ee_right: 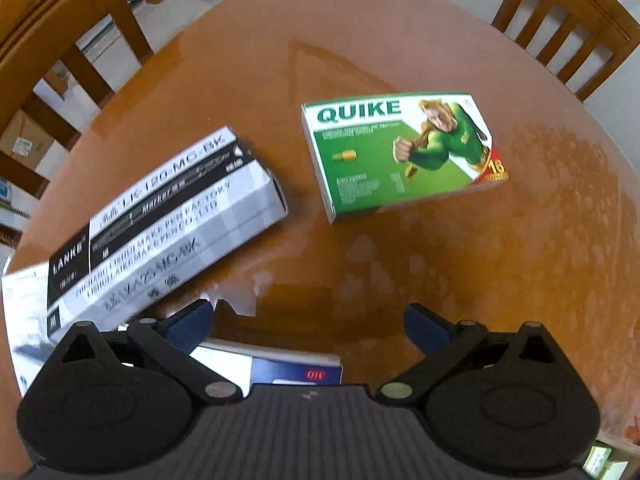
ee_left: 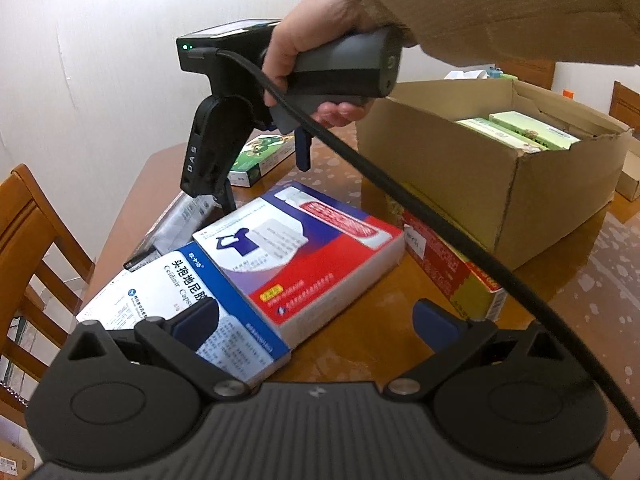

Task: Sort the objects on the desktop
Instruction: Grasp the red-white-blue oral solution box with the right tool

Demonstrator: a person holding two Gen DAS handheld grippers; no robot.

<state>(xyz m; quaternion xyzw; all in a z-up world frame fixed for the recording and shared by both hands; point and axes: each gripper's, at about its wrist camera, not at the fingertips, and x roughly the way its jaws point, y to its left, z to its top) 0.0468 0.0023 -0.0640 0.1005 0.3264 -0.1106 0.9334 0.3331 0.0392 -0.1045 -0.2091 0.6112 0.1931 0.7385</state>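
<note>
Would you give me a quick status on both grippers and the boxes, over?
Left gripper open, empty. Right gripper open, empty, above green QUIKE box. Cardboard box part filled. Black cable crosses left view.

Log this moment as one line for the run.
left gripper: open, empty | right gripper: open, above table | green box: on table | cardboard box: holds boxes

Wooden chairs [ee_right: 64, 40] flank the table [ee_right: 280, 60] beside a white wall [ee_left: 120, 60].
</note>
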